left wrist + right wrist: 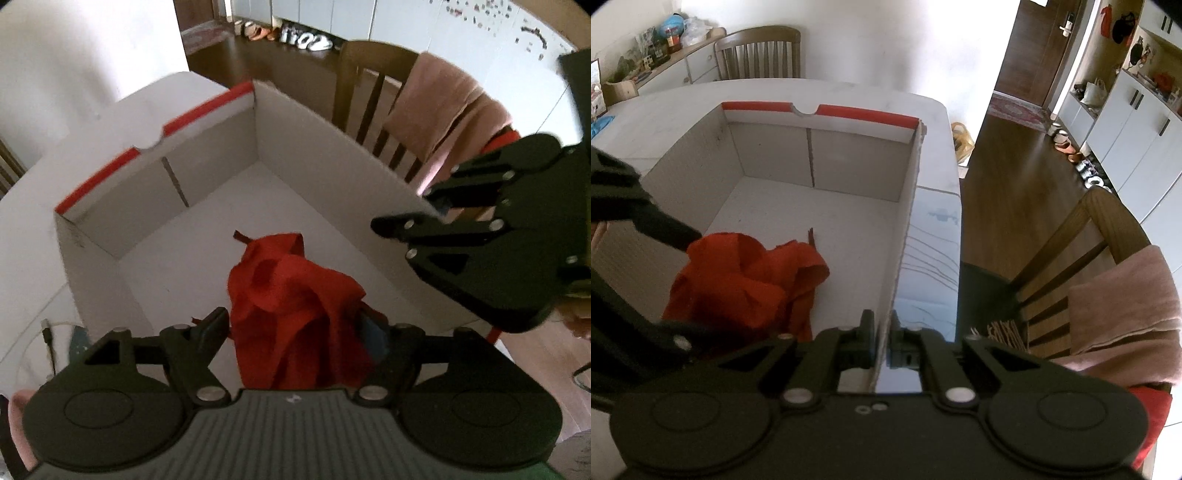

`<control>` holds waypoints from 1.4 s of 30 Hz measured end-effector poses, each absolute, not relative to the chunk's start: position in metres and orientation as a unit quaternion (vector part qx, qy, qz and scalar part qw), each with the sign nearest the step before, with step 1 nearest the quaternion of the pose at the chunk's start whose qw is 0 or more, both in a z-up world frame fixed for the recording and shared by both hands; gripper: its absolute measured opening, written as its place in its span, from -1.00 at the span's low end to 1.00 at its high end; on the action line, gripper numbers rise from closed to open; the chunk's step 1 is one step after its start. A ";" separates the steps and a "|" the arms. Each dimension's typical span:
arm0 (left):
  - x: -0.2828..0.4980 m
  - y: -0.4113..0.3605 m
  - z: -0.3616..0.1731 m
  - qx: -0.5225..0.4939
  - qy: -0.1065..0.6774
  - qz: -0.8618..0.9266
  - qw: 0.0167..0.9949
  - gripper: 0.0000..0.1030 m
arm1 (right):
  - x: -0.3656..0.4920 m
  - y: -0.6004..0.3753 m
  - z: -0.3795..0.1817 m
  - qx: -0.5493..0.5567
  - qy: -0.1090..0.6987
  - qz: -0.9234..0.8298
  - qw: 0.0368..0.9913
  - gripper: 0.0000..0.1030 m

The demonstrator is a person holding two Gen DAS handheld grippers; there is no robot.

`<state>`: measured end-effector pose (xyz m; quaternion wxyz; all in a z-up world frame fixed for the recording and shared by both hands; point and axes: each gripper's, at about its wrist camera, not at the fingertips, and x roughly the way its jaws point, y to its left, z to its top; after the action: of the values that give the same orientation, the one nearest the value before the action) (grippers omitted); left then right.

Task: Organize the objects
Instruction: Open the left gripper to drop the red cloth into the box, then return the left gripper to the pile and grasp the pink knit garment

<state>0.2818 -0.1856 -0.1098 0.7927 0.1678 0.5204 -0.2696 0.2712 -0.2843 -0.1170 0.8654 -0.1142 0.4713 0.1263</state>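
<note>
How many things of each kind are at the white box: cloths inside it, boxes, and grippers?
Red cloth inside the box: 1
White cardboard box with red rim: 1
Grippers: 2, the left gripper open above the cloth, the right gripper shut on the box wall
Total: 4

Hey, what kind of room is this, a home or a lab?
Most likely a home dining area by the entry: a wooden chair at a white table, shoes lined along cabinets near a door.
</note>
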 end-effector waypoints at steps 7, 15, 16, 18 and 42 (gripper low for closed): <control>0.268 -0.173 -0.079 0.158 0.492 -0.272 0.812 0.45 | 0.271 -0.283 -0.115 -0.121 0.473 0.126 0.864 -0.90; 0.247 -0.159 -0.043 0.142 0.462 -0.285 0.828 0.52 | 0.273 -0.280 -0.115 -0.132 0.475 0.125 0.861 -0.90; 0.244 -0.157 -0.039 0.143 0.459 -0.286 0.829 0.52 | 0.273 -0.280 -0.115 -0.133 0.476 0.125 0.860 -0.90; 0.240 -0.153 -0.032 0.145 0.454 -0.289 0.830 0.53 | 0.273 -0.280 -0.115 -0.135 0.476 0.125 0.860 -0.90; 0.209 0.011 -0.028 0.105 0.454 -0.140 0.873 0.74 | 0.273 -0.272 -0.114 -0.152 0.482 0.122 0.854 -0.89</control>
<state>0.2089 0.0110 -0.0279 0.8734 0.1046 0.4544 -0.1405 0.2731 -0.2724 -0.1144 0.8538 -0.1524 0.4825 0.1224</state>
